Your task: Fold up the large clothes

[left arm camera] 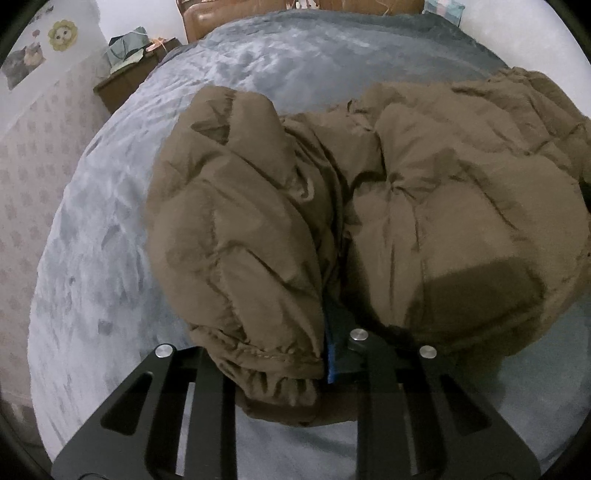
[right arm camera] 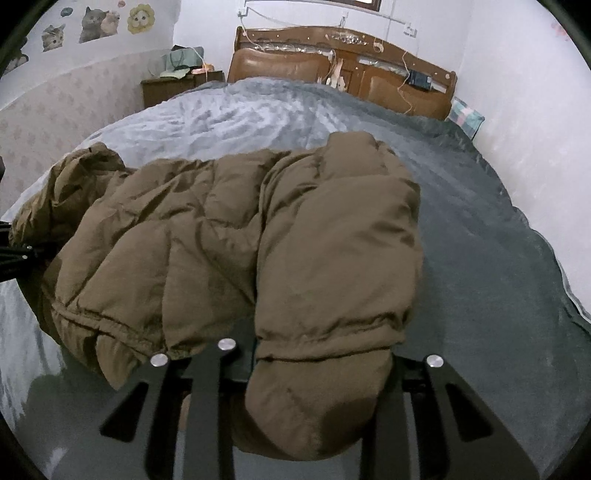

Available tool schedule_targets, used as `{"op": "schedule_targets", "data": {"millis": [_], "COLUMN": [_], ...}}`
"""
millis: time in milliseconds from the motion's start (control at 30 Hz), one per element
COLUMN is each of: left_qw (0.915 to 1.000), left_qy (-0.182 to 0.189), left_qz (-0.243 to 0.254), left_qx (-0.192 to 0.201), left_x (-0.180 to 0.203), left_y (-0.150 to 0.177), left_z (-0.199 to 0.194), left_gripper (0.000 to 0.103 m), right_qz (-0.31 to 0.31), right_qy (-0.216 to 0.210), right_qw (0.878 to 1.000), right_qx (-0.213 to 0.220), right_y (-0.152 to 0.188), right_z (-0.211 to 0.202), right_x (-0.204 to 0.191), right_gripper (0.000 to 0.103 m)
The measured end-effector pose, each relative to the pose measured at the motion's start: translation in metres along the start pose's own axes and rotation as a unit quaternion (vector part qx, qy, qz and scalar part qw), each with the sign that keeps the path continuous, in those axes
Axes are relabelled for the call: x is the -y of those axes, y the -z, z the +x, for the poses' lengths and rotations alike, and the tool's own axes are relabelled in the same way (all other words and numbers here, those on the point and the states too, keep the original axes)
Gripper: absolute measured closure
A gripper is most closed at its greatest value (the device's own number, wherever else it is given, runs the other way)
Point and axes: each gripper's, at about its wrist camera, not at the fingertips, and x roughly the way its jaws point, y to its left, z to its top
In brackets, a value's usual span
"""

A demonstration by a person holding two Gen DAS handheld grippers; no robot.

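Surface: a bed (right arm camera: 480, 258) covered by a grey-blue plush blanket (left arm camera: 110, 258), rumpled in soft ridges; it is seen darker on the right side in the right wrist view.
Headboard: brown wood with padded leather panels (right arm camera: 343, 70), set against the far white wall; thin cords are draped over it.
Nightstand: dark wood (right arm camera: 162, 88), at the bed's far left corner, with pale green items piled on top.
Walls: white above, a patterned pale band below; cat and sunflower stickers (right arm camera: 140, 18) are seen on the left wall.
Pillow: a checked one (right arm camera: 465, 118), wedged at the far right by the headboard.
Jacket: brown, puffy, quilted (left arm camera: 443, 192); it is laid across the near part of the bed, its near edge raised off the blanket at both ends.
Left gripper: (left arm camera: 317, 354) pointed steeply down at the jacket; its jaws are pinched on a cuffed sleeve end (left arm camera: 258, 354), with a blue pad edge showing beside the fabric.
Right gripper: (right arm camera: 317, 369) angled down over the other end; its jaws are closed on a sleeve cuff (right arm camera: 317, 398) that bulges out between them toward the camera.
Other gripper in view: the left gripper's black frame is glimpsed at the left edge of the right wrist view, touching the jacket.
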Motion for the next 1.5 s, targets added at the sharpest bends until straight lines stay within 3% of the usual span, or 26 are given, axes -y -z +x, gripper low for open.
{"op": "schedule_targets", "data": {"millis": [333,600,1000,1367,1500], "left_qw": [0.9995,0.9986,0.9993,0.9994,0.9994], "left_qy": [0.024,0.035,0.025,0.023,0.023], "left_qz": [0.004,0.023,0.015,0.007,0.006], "left_qx": [0.02,0.034,0.023,0.023,0.024], "left_x": [0.017,0.039,0.025,0.016,0.025], "left_y": [0.043,0.09,0.111,0.148,0.146], "left_z": [-0.037,-0.071,-0.071,-0.071,-0.066], "left_gripper": [0.084,0.084,0.081,0.075,0.074], "right_qz": [-0.003,-0.013,0.004,0.011,0.019], "right_qy": [0.024,0.051,0.05,0.042,0.041], "right_qw": [0.999,0.998,0.998,0.999,0.999], "right_qx": [0.026,0.022,-0.024,-0.031,-0.03], "right_y": [0.036,0.096,0.154,0.154,0.153], "right_z": [-0.062,-0.106,-0.089,-0.081,-0.077], "right_x": [0.02,0.037,0.052,0.053,0.053], "right_gripper": [0.076,0.077,0.077,0.074,0.074]}}
